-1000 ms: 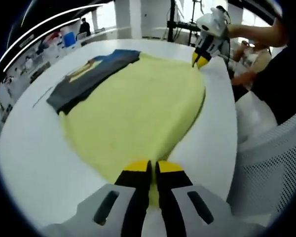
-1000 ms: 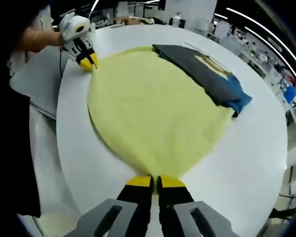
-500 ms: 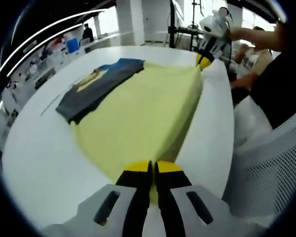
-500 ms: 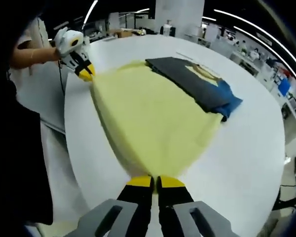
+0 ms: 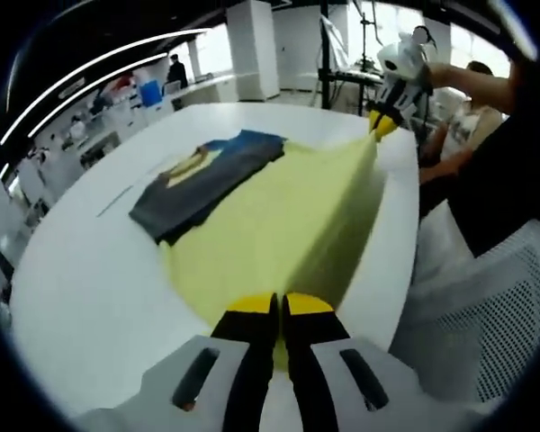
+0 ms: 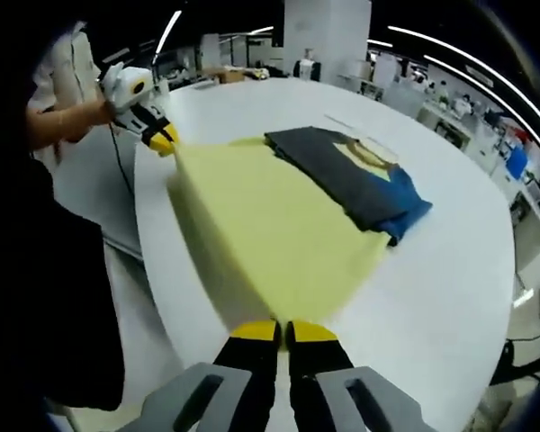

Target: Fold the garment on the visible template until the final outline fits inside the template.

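Observation:
A large yellow cloth (image 5: pixel 270 225) lies on the round white table (image 5: pixel 81 270). Its near edge is lifted and stretched taut between my two grippers. My left gripper (image 5: pixel 279 310) is shut on one end of that edge. The right gripper (image 5: pixel 382 126), held by a hand, pinches the other end. In the right gripper view my right gripper (image 6: pixel 283 333) is shut on the yellow cloth (image 6: pixel 279 234), and the left gripper (image 6: pixel 164 139) holds the far end. A folded dark grey and blue garment (image 5: pixel 207 175) (image 6: pixel 351 175) rests on the cloth's far, flat side.
A white mesh chair (image 5: pixel 486 315) stands beside the table on the person's side. A flat grey panel (image 6: pixel 90 189) lies off the table edge. A person's dark sleeve (image 6: pixel 45 297) is close by. Desks and lamps fill the room behind.
Both grippers have risen with the yellow cloth's near edge. The cloth has gone from flat and round to a taut, narrower sheet sloping up off the table. The dark garment stays put.

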Tool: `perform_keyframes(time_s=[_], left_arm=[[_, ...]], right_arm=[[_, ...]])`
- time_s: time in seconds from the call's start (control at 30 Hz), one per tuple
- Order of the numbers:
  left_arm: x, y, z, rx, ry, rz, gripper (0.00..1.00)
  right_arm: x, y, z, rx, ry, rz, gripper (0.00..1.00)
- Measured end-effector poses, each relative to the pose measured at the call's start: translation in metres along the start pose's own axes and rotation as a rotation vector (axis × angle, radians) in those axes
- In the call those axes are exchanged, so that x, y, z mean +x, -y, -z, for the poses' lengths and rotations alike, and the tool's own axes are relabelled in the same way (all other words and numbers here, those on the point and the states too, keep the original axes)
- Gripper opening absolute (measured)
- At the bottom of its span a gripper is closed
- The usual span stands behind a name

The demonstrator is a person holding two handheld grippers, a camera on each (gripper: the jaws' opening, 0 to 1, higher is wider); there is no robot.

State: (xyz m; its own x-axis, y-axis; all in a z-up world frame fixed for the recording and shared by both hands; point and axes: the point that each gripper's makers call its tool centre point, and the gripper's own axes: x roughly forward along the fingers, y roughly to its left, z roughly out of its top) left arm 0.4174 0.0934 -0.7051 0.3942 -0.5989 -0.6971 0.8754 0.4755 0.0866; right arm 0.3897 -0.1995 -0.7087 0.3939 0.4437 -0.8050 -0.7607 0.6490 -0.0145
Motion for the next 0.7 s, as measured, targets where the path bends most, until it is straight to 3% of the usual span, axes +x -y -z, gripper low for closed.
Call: perform_keyframes(time_s=[0.3,0.7], left_arm=[[-0.011,0.011,-0.004,0.039,-0.021,-0.003,0.00],[-0.027,0.017,-0.010,0.028,-0.034,-0.008,0.00]], right_arm=[[-0.015,-0.006,0.000,-0.008,0.012,0.015,0.00],[-0.034,-0.016,-0.008,0.002,0.025,0.000,0.00]])
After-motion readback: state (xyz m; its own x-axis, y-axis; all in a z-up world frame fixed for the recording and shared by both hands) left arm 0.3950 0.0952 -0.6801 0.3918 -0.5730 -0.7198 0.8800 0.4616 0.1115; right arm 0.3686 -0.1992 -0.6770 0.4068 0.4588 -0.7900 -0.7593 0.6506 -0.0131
